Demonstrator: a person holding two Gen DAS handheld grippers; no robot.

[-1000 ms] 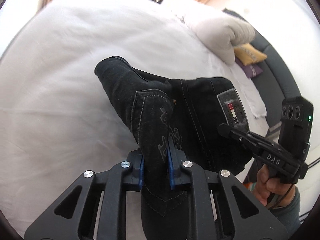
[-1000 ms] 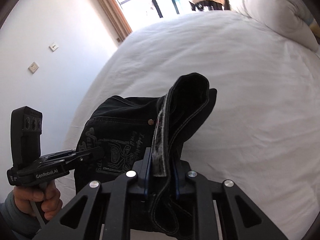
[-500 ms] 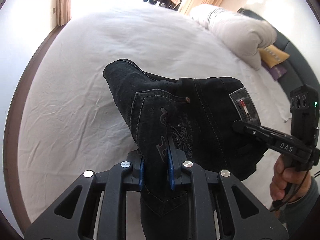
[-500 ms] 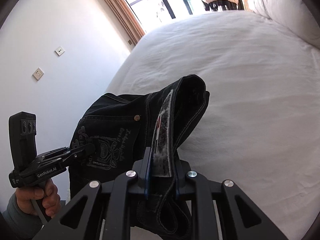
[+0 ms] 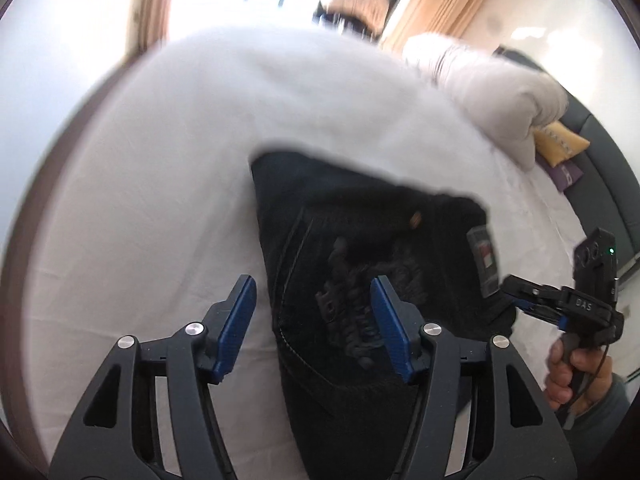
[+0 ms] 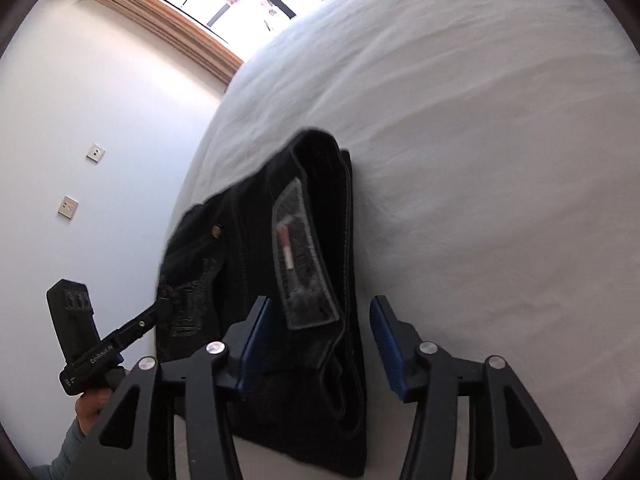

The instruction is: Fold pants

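Both grippers released since half-second ago: left gripper (image 5: pixel 312 324) jaws wide, empty; right gripper (image 6: pixel 320 336) jaws wide, empty. Pants (image 5: pixel 360 264) now lying folded on bed (image 5: pixel 160 208), between open fingers. Fold likely done; retract next.

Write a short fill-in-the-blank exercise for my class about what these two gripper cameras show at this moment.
1. The pants are ____ in colour.
2. They lie on a bed with a ____ sheet.
3. The left gripper has its jaws ____, and so does the right gripper.
4. The yellow cushion lies beside a ____ one.

Missing words: black; white; open; purple
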